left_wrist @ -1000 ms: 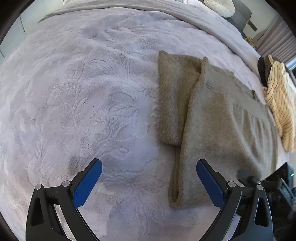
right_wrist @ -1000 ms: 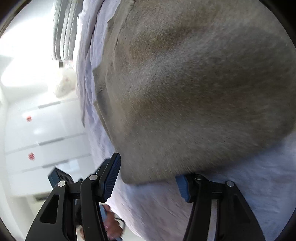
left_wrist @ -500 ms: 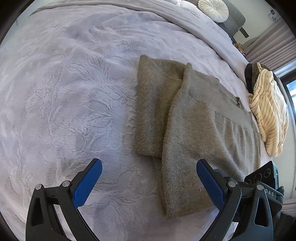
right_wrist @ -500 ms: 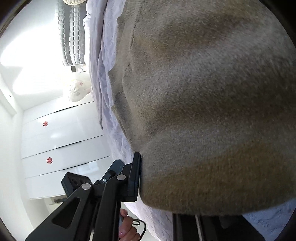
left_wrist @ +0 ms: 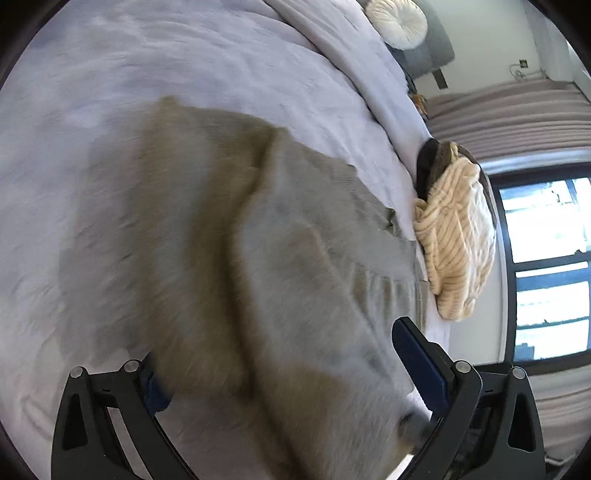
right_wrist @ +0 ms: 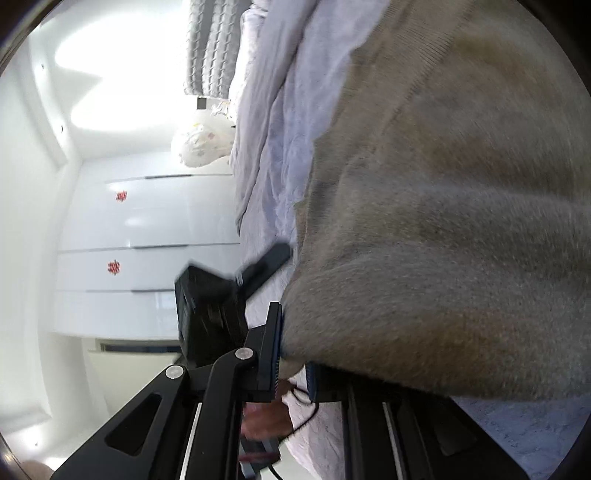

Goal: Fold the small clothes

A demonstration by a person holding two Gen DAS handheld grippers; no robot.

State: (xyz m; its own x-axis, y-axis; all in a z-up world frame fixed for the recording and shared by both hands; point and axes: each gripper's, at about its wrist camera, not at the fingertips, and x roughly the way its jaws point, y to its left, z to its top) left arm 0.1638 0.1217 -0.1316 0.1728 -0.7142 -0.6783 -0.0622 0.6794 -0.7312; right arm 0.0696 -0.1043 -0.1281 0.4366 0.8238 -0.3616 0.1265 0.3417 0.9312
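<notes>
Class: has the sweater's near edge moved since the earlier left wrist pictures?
Yes. The sweater near edge, earlier flat on the bedspread ahead of the left tongs, is now lifted between their fingers, nearer the camera.

Black gripper [left_wrist: 284, 373], blue pads [left_wrist: 417, 354]

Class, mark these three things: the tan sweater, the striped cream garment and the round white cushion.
tan sweater [left_wrist: 295, 258], left wrist view, on its body
striped cream garment [left_wrist: 458, 236], left wrist view, on its middle
round white cushion [left_wrist: 397, 22], left wrist view, on its centre
</notes>
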